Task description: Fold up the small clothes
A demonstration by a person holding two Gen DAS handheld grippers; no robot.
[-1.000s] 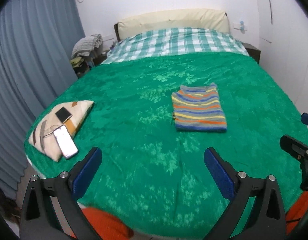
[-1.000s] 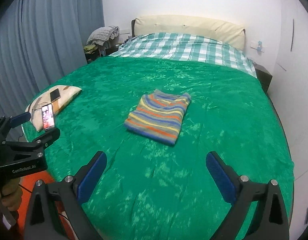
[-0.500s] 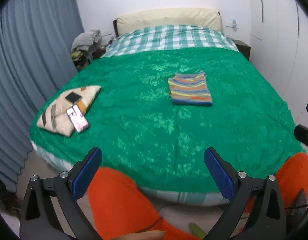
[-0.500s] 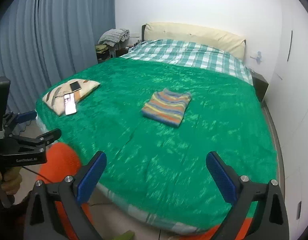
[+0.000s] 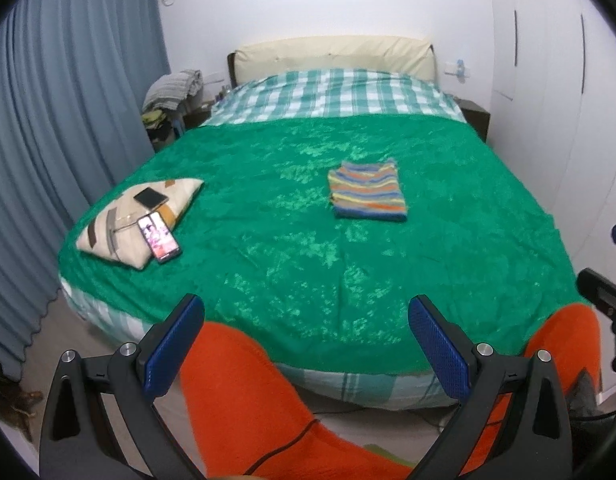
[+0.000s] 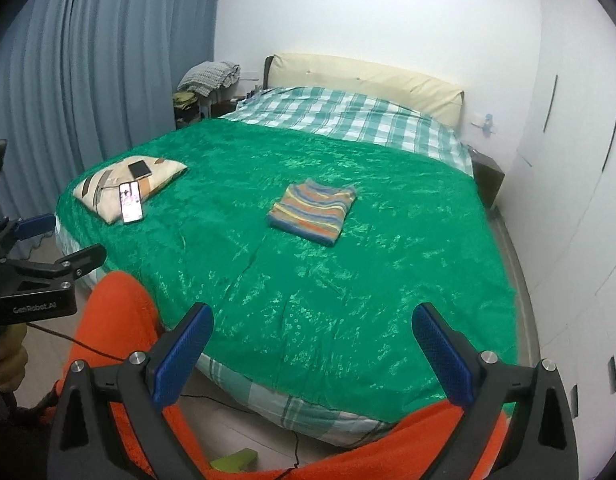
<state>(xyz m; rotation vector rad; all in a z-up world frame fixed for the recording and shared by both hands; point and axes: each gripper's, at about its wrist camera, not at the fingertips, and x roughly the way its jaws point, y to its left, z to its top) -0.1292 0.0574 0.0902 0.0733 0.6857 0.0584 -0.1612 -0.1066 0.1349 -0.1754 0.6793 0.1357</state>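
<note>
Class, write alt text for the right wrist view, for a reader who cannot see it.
A folded striped garment lies on a green bedspread, far beyond the open right gripper in the foreground. A pillow at the bed's left corner carries two phones, and the open left gripper shows at the left edge, above orange trouser legs.

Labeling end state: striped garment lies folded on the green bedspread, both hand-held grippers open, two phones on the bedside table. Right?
Not quite: the two phones lie on the cream pillow on the bed, as both wrist views show. The rest holds: striped garment folded on the green bedspread, left hand-held gripper and right hand-held gripper open.
</note>
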